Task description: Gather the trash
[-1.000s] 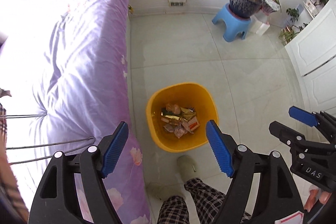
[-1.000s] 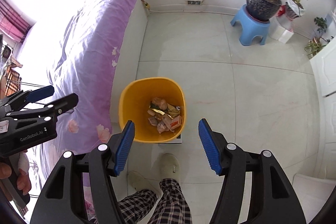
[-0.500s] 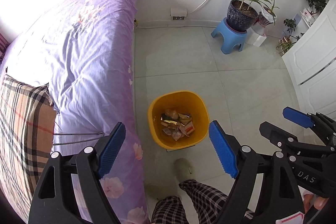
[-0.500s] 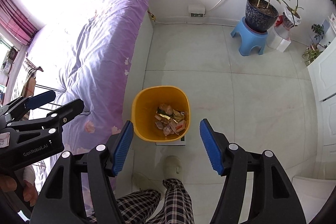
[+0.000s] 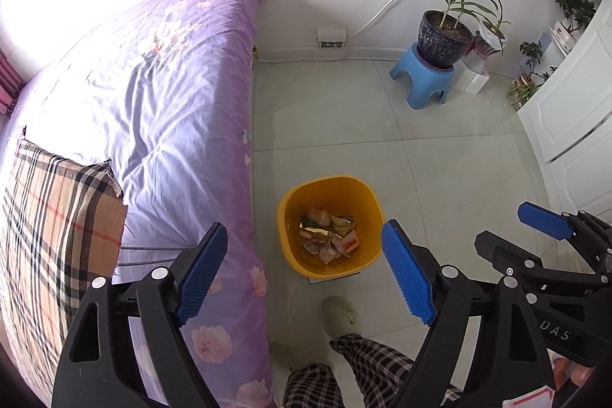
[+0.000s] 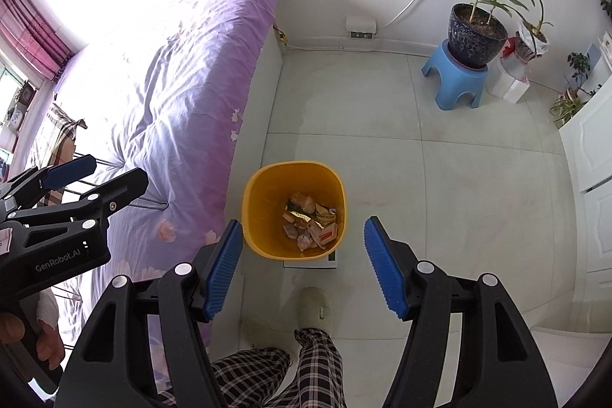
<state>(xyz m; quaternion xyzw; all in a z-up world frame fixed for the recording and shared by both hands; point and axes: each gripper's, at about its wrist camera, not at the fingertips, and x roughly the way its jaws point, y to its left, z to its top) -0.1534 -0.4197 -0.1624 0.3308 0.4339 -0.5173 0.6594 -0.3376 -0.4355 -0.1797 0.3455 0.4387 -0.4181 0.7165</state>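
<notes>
A yellow bin (image 5: 290, 217) (image 6: 254, 201) stands on the tiled floor beside the bed, on a flat white scale-like slab (image 6: 331, 260). It holds several wrappers and crumpled scraps (image 5: 331, 236) (image 6: 311, 226). My left gripper (image 5: 306, 274) is open and empty, held high above the bin. My right gripper (image 6: 304, 266) is open and empty, also high above the bin. Each gripper shows at the edge of the other's view: the right one (image 5: 535, 236) and the left one (image 6: 91, 174).
A bed with a purple floral sheet (image 5: 160, 109) runs along the left, with a plaid pillow (image 5: 46, 217) on it. A blue stool (image 5: 424, 79) with a potted plant (image 5: 445, 33), small plants and a white cabinet (image 5: 573, 117) stand at the right. My slippered foot (image 5: 336, 312) stands near the bin.
Both grippers have risen and drawn back from the bin, so it looks smaller and more of the bed, pillow and wall shows. Both stay open.
</notes>
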